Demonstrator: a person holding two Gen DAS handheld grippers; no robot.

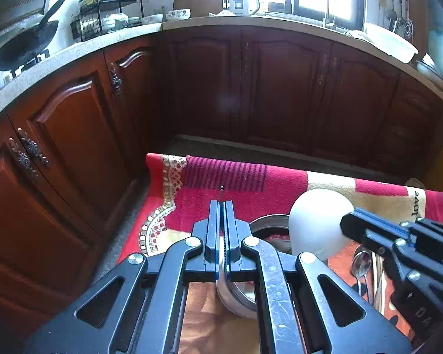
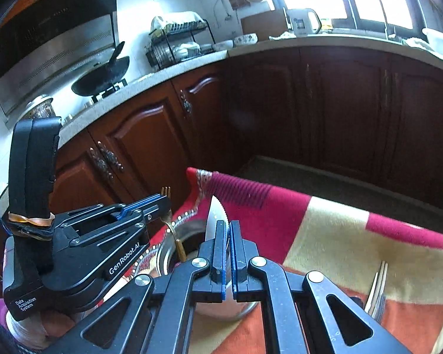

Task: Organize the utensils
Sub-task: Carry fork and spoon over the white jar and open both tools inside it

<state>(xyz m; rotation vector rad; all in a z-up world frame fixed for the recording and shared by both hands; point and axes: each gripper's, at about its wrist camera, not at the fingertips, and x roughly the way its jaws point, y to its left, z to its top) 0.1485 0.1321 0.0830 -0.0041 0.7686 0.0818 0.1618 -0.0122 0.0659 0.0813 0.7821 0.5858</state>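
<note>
My left gripper [image 1: 221,206] is shut on a gold fork [image 2: 166,191], held upright; its thin tip pokes out between the fingers [image 1: 222,188] and its gold handle hangs down [image 2: 180,249] over a steel cup [image 2: 165,253]. My right gripper [image 2: 228,224] is shut on a serrated knife [image 2: 215,218], blade pointing up. In the left wrist view the right gripper [image 1: 351,221] sits beside a white cup [image 1: 319,221]. A spoon [image 1: 361,265] and other cutlery lie on the cloth; forks [image 2: 376,292] lie at the right.
A red, cream and orange patterned cloth [image 1: 245,200] covers the table. A steel cup [image 1: 270,227] stands by the white one. Dark wooden cabinets [image 1: 280,88] and a countertop with a wok [image 1: 23,44] and dish rack [image 1: 109,14] lie beyond.
</note>
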